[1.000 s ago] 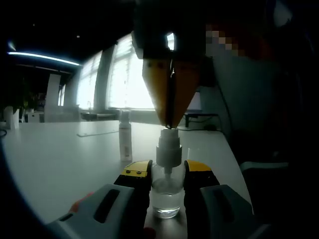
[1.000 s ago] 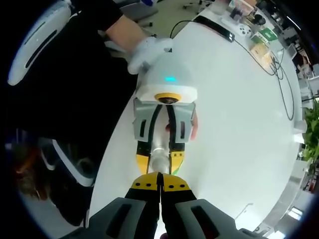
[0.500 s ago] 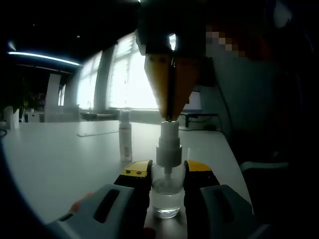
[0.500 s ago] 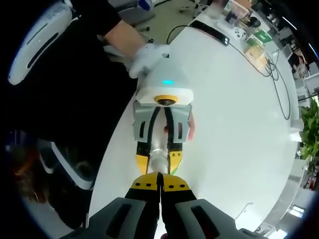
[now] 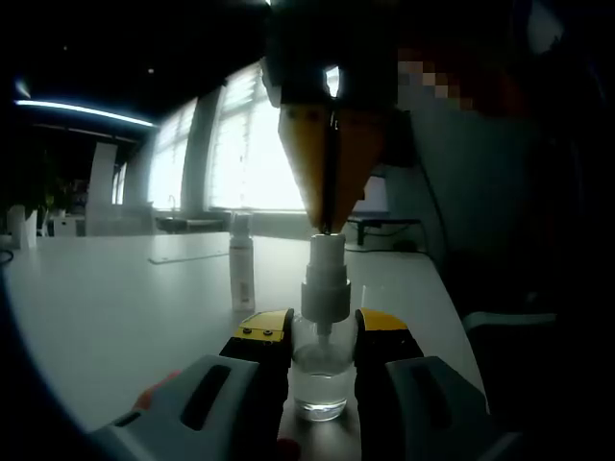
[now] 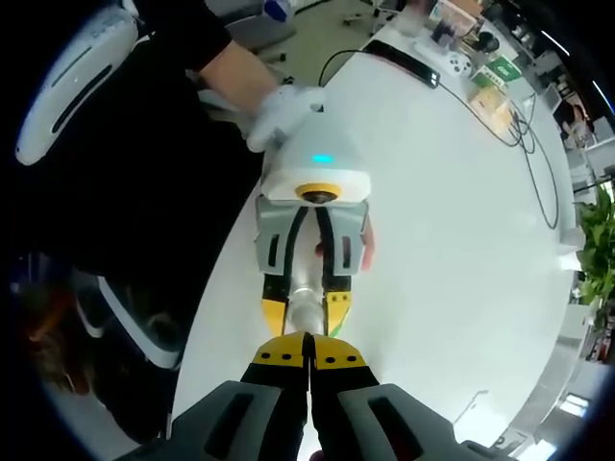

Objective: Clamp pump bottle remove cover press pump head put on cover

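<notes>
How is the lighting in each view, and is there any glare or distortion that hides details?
Left gripper view: strongly backlit by bright windows, so the right gripper above the pump bottle is a dim silhouette. Right gripper view: evenly lit, the white table slightly overexposed, its edge bent by fisheye distortion.

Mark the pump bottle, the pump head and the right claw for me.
pump bottle [image 5: 320, 379], left gripper view, clear glass body.
pump head [image 5: 326, 259], left gripper view, white nozzle stem.
right claw [image 5: 327, 226], left gripper view, closed yellow tips.
</notes>
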Demonstrator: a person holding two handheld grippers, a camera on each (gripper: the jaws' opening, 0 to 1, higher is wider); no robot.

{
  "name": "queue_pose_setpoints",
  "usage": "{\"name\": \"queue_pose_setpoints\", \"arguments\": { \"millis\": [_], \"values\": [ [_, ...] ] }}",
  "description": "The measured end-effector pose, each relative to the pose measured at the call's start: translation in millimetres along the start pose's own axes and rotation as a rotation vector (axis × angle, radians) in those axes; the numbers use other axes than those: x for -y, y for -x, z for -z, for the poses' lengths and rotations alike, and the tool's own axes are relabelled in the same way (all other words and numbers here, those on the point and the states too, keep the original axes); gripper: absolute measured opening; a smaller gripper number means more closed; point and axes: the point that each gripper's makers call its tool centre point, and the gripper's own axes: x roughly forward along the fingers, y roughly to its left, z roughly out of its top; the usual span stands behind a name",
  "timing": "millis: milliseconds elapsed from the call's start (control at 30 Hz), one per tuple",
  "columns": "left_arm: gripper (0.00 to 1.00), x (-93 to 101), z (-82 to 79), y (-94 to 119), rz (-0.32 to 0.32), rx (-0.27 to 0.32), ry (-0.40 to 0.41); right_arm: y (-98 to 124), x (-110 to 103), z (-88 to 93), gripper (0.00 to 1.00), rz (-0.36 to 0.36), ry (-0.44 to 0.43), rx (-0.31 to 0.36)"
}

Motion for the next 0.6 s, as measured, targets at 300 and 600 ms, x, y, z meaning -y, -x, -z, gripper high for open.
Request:
{"name": "queue_pose_setpoints", "arguments": {
  "millis": [300, 600],
  "values": [
    [0.16, 0.3, 0.2, 0.0, 0.0, 0.001, -0.003, 1.3, -1.1, -0.5, 0.0, 0.008, 0.005, 0.018],
    [0.16, 0.0, 0.2, -0.1, 0.0, 0.0, -0.002, 14.1, 0.9, -9.1, 0.05, 0.022, -0.043, 0.111]
  ]
}}
